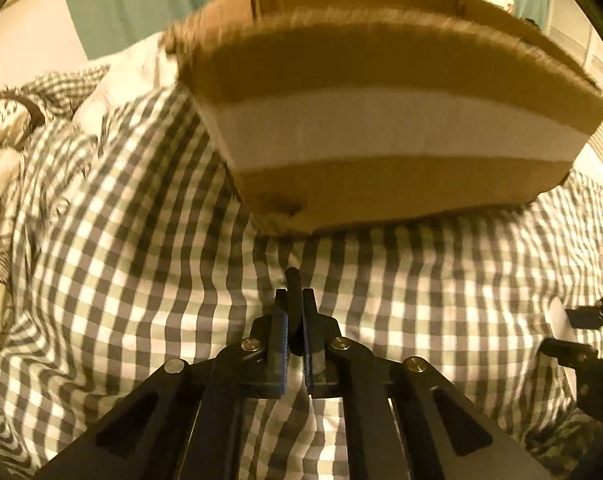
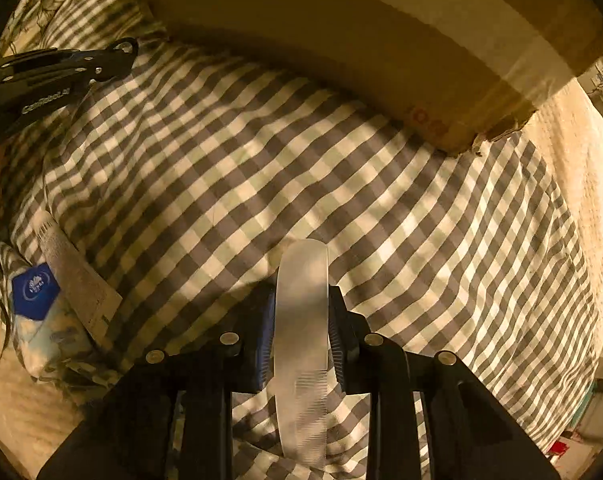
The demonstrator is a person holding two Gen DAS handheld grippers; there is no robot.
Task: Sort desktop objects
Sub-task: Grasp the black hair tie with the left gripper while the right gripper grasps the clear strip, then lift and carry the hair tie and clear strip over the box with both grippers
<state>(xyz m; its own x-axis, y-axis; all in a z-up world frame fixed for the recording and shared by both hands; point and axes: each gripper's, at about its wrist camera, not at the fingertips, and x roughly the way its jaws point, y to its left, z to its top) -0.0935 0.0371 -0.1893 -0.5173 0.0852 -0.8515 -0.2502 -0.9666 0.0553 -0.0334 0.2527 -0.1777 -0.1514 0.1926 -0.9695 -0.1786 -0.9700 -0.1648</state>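
- so, both tongs are loaded and neither item is put away yet; my guess is the cardboard box (image 1: pixel 381 128) ahead is where they go.
- the left tongs (image 1: pixel 295 308) are clamped together on a thin dark pen-like stick (image 1: pixel 292 280), its tip poking out past the fingertips toward the box.
- the right tongs (image 2: pixel 301 312) are clamped on a clear plastic ruler (image 2: pixel 301 320), held on edge between the pads, with graduations visible near its lower end.
- the box sits on the checked bedspread (image 1: pixel 141 260), near both tongs but not touching either; its opening is not visible, so what already lies inside cannot be told.
- left to do, as i judge it: carry the stick and ruler to the box and release them.
- a tissue pack with a blue label (image 2: pixel 37 292) lies on the bedspread at the left edge of the right wrist view, apparently unsorted.
- overall this looks like midway, not the finish.
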